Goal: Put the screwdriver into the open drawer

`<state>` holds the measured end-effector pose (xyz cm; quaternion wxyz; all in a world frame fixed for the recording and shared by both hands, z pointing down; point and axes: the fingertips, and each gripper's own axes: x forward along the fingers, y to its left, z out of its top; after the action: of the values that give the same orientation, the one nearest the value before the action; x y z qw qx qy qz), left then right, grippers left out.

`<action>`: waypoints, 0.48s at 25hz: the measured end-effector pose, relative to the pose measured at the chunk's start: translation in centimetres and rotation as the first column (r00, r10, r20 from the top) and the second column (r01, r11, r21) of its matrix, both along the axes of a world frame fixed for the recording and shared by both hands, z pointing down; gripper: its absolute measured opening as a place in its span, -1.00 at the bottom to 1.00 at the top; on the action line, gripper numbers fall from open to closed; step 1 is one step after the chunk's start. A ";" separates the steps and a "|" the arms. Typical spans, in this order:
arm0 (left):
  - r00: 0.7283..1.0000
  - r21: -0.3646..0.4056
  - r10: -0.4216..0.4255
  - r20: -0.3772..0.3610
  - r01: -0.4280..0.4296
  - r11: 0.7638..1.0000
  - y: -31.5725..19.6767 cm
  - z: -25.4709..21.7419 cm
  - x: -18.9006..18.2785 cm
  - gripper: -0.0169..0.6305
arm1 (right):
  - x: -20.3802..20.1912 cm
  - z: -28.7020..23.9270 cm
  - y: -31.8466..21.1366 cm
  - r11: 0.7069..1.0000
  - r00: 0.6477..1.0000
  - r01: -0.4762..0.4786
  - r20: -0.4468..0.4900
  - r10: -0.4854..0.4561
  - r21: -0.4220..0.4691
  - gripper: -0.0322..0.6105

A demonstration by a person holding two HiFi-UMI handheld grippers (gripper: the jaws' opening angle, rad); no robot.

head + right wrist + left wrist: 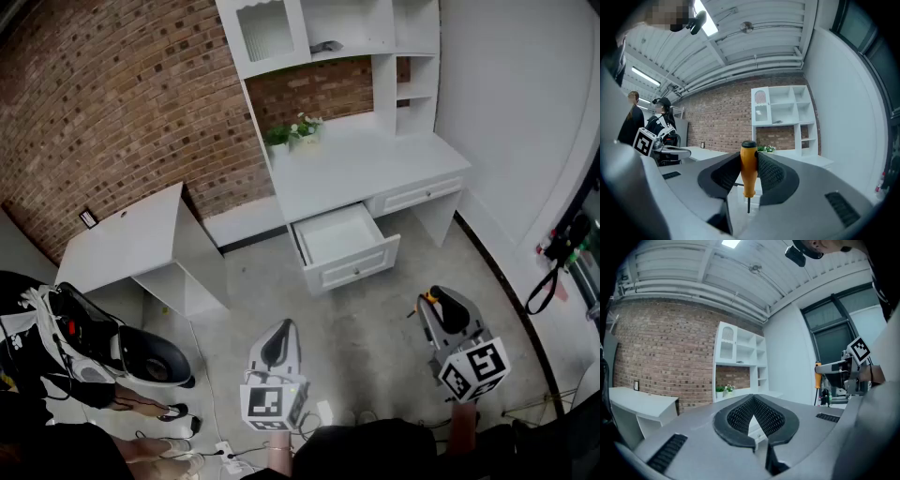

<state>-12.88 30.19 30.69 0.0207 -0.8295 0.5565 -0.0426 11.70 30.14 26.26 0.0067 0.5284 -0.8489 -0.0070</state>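
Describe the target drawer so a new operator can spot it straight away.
Find the white desk with a shelf unit on top, against the brick wall. Of the two drawers under its top, the target is the open drawer on the head view's left, pulled out and showing a bare white inside. The closed drawer beside it sits flush.

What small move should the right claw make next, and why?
Probably move the right claw forward and a little left, toward the drawer. The claw is shut on the screwdriver, which stands upright with its orange handle on top. In the head view the open drawer lies well ahead of the claw, so the tool is not yet over it.
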 end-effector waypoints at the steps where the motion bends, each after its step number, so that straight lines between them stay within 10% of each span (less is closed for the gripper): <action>1: 1.000 0.000 0.000 0.000 0.000 1.000 0.0 0.2 0.0 -0.92 | 0.0 0.2 0.0 1.000 1.000 0.000 0.000 0.000 0.002 -0.54; 12: 1.000 -0.004 0.002 0.008 -0.002 1.000 0.1 0.4 1.6 -0.92 | 1.3 0.4 -0.1 1.000 1.000 0.008 -0.006 -0.008 0.009 -0.54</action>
<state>-11.29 30.29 31.12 0.0213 -0.8300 0.5553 -0.0468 12.95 30.07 26.63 0.0068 0.5251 -0.8509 -0.0127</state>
